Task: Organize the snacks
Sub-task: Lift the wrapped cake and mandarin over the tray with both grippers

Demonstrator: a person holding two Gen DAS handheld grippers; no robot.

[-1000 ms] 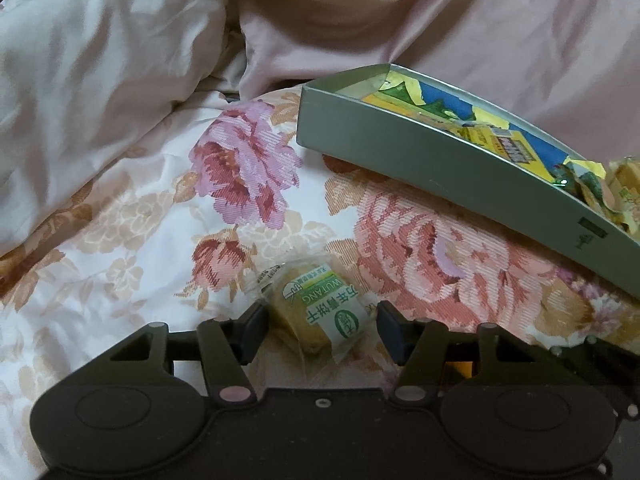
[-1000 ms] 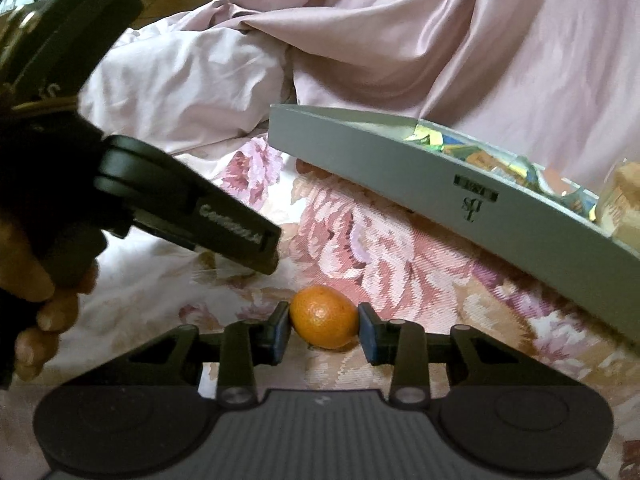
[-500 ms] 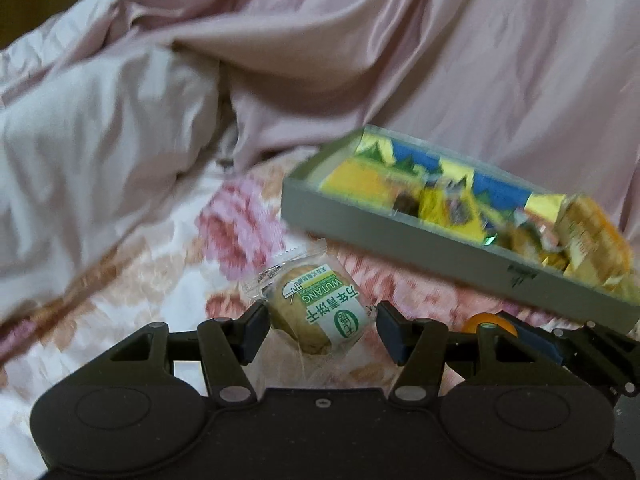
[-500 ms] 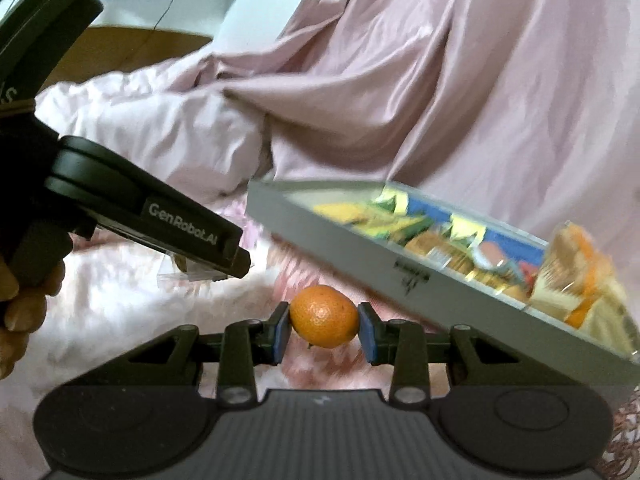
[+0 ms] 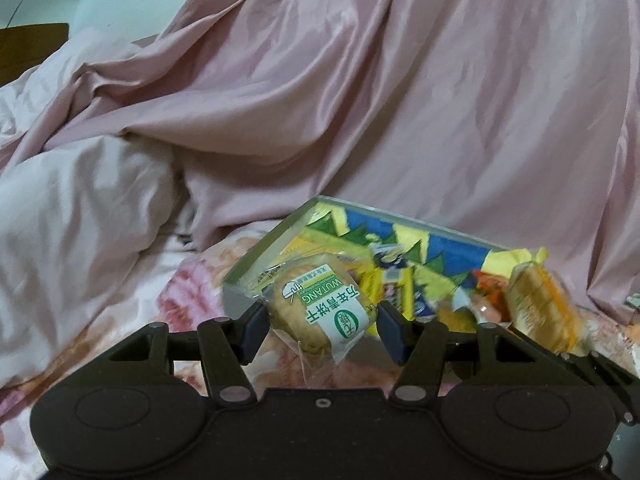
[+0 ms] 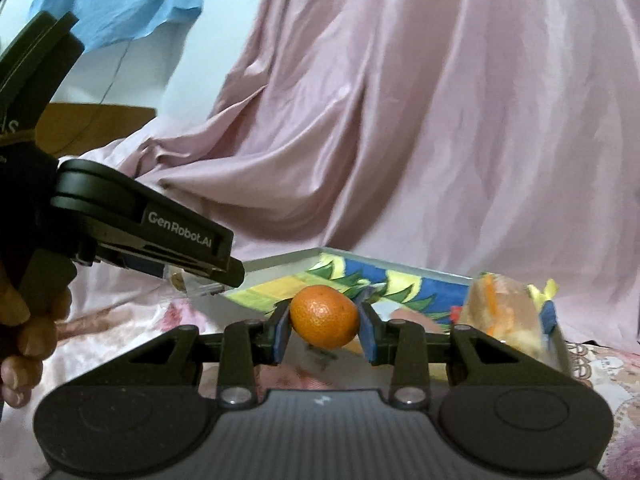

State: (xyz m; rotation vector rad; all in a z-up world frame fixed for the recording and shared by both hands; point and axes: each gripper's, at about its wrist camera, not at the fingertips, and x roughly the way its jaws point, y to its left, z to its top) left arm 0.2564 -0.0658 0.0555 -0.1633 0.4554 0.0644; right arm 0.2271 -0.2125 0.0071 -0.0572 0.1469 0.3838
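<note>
Pink bedding (image 5: 400, 100) fills the background above a floral sheet (image 5: 120, 340). My left gripper (image 5: 318, 326) is clamped on a wrapped biscuit (image 5: 320, 312), held at the near left corner of the grey tray (image 5: 256, 258) of snacks. My right gripper (image 6: 324, 326) is clamped on a mandarin (image 6: 324, 316), raised before the same tray (image 6: 280, 261). A hand (image 6: 28, 328) grips the left tool's handle.

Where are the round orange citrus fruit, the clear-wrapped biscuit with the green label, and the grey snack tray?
round orange citrus fruit (image 6: 324, 316): right wrist view, middle of its peel.
clear-wrapped biscuit with the green label (image 5: 320, 312): left wrist view, on the label.
grey snack tray (image 5: 260, 258): left wrist view, left wall.
</note>
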